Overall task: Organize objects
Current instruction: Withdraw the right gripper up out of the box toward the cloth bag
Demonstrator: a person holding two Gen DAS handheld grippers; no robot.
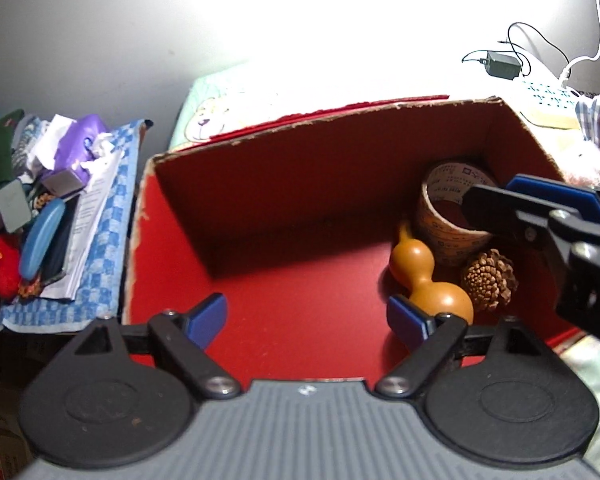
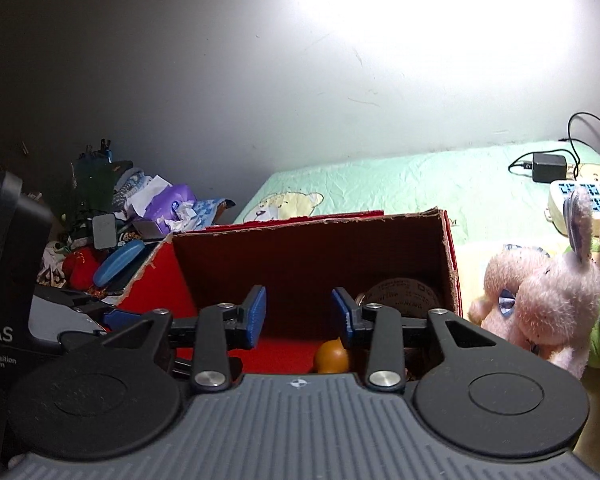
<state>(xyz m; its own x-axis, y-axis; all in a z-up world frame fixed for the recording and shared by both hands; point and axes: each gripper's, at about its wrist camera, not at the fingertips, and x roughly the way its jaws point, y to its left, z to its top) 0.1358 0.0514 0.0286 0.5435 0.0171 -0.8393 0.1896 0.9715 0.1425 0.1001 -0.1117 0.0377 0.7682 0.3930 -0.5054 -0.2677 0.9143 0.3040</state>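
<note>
- Left gripper: nearest item in the left wrist view. Blue pads stand wide apart with nothing between them, poised over the near part of the red box floor. The right-hand pad sits just beside the gourd without closing on it.
- Right gripper: jaws partly apart, nothing between the pads. It looks over the box's near edge; in the left wrist view its fingers reach in above the box's right wall, over the tape roll.
- Step in hand, as judged: both tools appear clear of the box after a placement. The next pick is best taken from outside it, the plush rabbit being nearest the right wall. Lift clear of the torn cardboard rim before crossing.
- Contents, near right corner to far right corner: gourd, smooth, glossy, orange, double-bulbed, lying on its side; pine cone, brown, scaled, rough, touching the roll; tape roll, printed cardboard cylinder, tilted.
- Box: red-lined cardboard, ragged edges, left half of the floor bare.
- Beyond: rabbit, soft pink pile; crinkled green bedsheet; black adapter with cables; cluttered heap at far left.
</note>
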